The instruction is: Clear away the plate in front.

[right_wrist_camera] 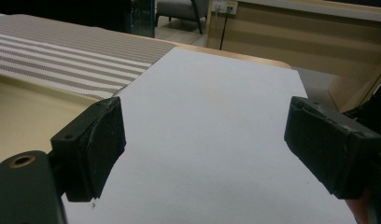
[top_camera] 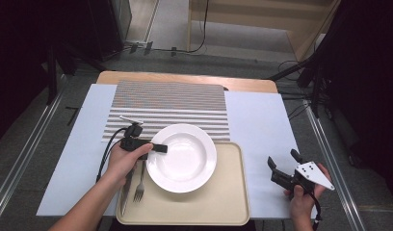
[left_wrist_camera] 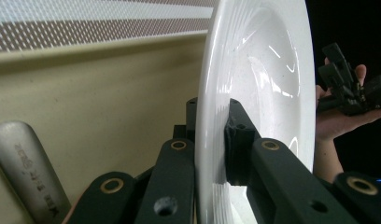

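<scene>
The white plate sits on the beige tray, overhanging its far edge toward the striped placemat, and the left hand-held gripper is pinching its left rim. Glossy, smooth glazed ware, so I'd say clamp squarely and lift level. A metal fork lies just beside it. The right hand-held gripper hovers spread wide near the worktop's right edge, over matte pale sheet.

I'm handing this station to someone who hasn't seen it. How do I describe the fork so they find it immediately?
Start at the beige tray on the near side of the table. Along its left edge, left of the white plate, two pieces of cutlery lie side by side. The fork is the one nearer the plate, tines pointing toward the person.
</scene>
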The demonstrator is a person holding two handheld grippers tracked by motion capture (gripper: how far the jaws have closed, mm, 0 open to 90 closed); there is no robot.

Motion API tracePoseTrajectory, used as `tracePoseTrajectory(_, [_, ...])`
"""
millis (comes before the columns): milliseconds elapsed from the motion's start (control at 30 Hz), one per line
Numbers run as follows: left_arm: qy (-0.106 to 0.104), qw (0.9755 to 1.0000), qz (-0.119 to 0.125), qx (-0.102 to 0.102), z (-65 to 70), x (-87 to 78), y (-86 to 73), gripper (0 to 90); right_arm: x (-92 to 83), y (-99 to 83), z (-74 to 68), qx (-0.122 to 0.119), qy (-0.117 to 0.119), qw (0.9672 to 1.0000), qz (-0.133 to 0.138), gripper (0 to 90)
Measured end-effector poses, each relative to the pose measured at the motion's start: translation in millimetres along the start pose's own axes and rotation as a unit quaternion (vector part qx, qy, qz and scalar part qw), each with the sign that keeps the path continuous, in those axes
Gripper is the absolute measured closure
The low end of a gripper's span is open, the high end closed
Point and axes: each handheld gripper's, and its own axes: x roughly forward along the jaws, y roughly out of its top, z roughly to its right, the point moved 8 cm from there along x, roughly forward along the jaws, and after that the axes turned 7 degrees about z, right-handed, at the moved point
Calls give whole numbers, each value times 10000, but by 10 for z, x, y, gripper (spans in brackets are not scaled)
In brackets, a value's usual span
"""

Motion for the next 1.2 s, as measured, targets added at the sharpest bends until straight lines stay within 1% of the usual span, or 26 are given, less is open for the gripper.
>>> tracePoseTrajectory(133, [-10, 10000, -67, 55, 11, 13, -64, 818, 1, 0, 2, -8, 0, 10000, 3, 133])
tracePoseTrajectory(200, [-24, 10000, -87, 39, 15, 24, -93, 818, 1, 0, 1, -6, -3, 10000, 2, 134])
tracePoseTrajectory(300, [-28, 9998, -167, 101, 16, 36, -130, 818, 0, -1, 2, 0, -7, 10000, -3, 133])
tracePoseTrajectory(400, [20, 9997, -182, 135, 11, 41, -160, 817, 1, -1, 2, 1, -11, 10000, -3, 133])
tracePoseTrajectory(567, [-37, 9996, -223, 140, 31, 51, -206, 818, 1, -2, 2, 9, -14, 10000, -7, 133])
tracePoseTrajectory(733, [0, 9993, -320, 206, 49, 73, -249, 818, 1, -2, 4, 11, -21, 10000, -7, 134])
tracePoseTrajectory(900, [15, 9992, -357, 188, 51, 78, -278, 818, 1, -2, 4, 16, -23, 10000, -8, 134])
tracePoseTrajectory(1200, [-37, 9987, -471, 177, 85, 105, -327, 817, 2, -1, 9, 7, -33, 10000, 0, 134])
